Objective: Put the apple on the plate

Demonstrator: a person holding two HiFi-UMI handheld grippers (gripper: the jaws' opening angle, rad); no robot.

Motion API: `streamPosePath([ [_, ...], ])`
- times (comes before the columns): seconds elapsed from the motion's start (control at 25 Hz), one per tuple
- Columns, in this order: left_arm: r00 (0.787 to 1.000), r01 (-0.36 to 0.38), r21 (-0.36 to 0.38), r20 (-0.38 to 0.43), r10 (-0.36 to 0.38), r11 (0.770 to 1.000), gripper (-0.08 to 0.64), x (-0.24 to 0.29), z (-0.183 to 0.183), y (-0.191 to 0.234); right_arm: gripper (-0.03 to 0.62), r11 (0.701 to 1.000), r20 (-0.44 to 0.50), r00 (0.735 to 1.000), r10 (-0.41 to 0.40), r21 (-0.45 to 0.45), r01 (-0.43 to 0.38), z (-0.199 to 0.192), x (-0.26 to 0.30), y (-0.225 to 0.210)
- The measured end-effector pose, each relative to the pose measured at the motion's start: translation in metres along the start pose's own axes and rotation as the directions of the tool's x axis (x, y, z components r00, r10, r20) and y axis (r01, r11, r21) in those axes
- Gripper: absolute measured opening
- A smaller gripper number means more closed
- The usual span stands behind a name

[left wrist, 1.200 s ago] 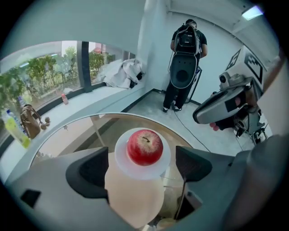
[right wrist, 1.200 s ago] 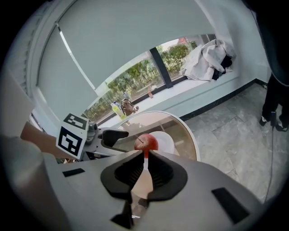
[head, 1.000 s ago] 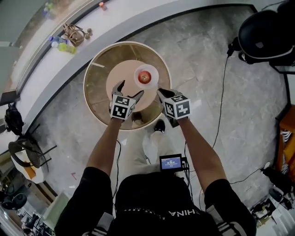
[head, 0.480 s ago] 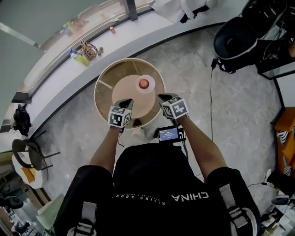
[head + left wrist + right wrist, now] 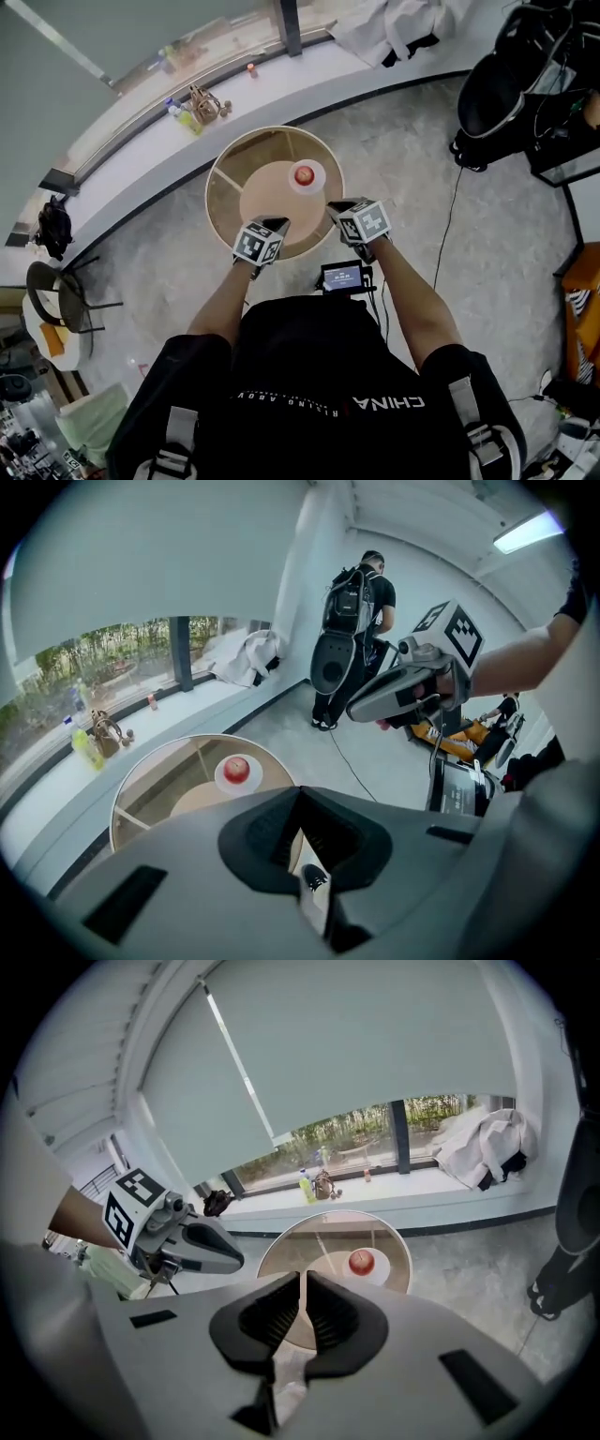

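A red apple (image 5: pixel 303 173) rests on a small white plate (image 5: pixel 314 180) at the far right of the round table's tan wooden middle (image 5: pixel 267 202). Both grippers hover above the table's near edge, well short of the plate. My left gripper (image 5: pixel 279 224) is shut with nothing in it. My right gripper (image 5: pixel 334 207) also has its pads together and empty. From the left gripper view the apple (image 5: pixel 236 768) and plate (image 5: pixel 225 782) lie far ahead and below. The right gripper view shows the apple (image 5: pixel 362 1260) on its plate (image 5: pixel 378 1272) beyond the shut jaws.
The table has a wide glass rim (image 5: pixel 225 187) around the wooden middle. A window ledge (image 5: pixel 141 131) behind it bears bottles and a small bag. A small screen (image 5: pixel 344 277) hangs at the person's waist. A black chair (image 5: pixel 492 94) and cables lie at the right. Another person (image 5: pixel 361 597) stands farther off.
Both grippers have risen and drawn back from the plate toward the person. The left jaws, open a second ago, are now shut. The apple stays on the plate.
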State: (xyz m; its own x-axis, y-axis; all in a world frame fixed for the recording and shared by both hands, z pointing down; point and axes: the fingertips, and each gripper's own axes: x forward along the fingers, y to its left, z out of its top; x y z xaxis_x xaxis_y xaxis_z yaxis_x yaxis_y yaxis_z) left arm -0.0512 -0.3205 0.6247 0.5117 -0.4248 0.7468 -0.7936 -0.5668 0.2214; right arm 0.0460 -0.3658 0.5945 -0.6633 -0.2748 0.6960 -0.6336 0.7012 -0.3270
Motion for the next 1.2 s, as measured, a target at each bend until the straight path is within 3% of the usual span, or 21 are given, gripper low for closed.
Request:
streamPosePath([
  [0.12,0.999,0.033,0.040,0.022,-0.034,0.999,0.014,-0.014,0.007,-0.011,0.046,0.999,-0.015,0.999,-0.034,-0.004,0.034,-0.011,-0.012,0.007],
  [0.28,0.999,0.041,0.201,0.004,-0.043,0.979,0.014,-0.039,-0.008,-0.022,0.046,0.995,0.008,0.995,-0.100,-0.005,0.100,-0.013,-0.016,0.024],
  [0.36,0.998,0.054,0.218,0.022,-0.060,0.974,0.014,-0.061,-0.019,-0.024,0.046,0.992,0.031,0.991,-0.127,0.000,0.127,-0.009,-0.015,0.043],
  [0.6,0.984,0.107,0.115,0.134,-0.122,0.988,0.014,-0.124,-0.058,-0.028,0.046,0.988,0.084,0.985,-0.149,0.042,0.145,-0.010,-0.013,0.125],
  [0.8,0.978,0.119,0.121,0.159,-0.138,0.985,0.014,-0.159,-0.095,-0.035,0.046,0.983,0.116,0.977,-0.181,0.061,0.175,-0.022,-0.013,0.192],
  [0.92,0.974,0.132,0.084,0.175,-0.145,0.988,0.014,-0.168,-0.113,-0.044,0.046,0.977,0.128,0.970,-0.205,0.081,0.196,-0.040,-0.019,0.217],
  [1.04,0.962,0.193,-0.015,0.198,-0.186,0.981,0.014,-0.174,-0.133,-0.060,0.043,0.978,0.100,0.974,-0.202,0.080,0.195,-0.065,-0.023,0.240],
  [1.2,0.959,0.199,-0.023,0.211,-0.190,0.980,0.014,-0.180,-0.154,-0.081,0.043,0.981,0.063,0.979,-0.193,0.038,0.191,-0.094,-0.026,0.257],
])
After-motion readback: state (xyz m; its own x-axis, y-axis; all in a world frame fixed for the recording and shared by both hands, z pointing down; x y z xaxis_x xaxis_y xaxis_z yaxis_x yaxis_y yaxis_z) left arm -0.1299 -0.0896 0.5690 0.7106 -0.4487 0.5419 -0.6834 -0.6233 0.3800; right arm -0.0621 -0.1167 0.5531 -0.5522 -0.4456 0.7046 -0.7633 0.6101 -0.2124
